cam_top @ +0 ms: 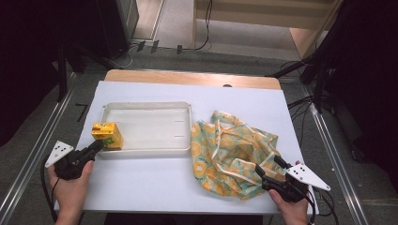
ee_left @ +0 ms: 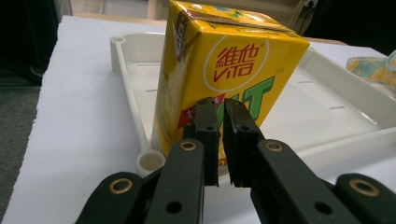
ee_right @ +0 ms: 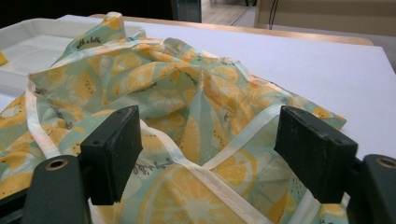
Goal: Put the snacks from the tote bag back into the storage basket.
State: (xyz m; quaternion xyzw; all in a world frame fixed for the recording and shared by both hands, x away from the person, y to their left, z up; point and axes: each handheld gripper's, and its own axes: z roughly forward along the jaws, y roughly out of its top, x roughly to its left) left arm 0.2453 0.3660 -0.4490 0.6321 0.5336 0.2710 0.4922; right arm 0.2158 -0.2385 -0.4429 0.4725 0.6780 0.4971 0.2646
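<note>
While the left gripper is sitting nearly closed, empty, against the juice carton in the tray's near-left corner, the right gripper is gaping wide over the lemon-print cloth beside the tray.

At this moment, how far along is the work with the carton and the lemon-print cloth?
Done: the yellow drink carton stands upright in the white tray, at its near left corner. In hand: the left gripper is shut, empty, tips at the carton; the right gripper is open over the crumpled cloth. Left: the cloth, ungripped on the table.
</note>
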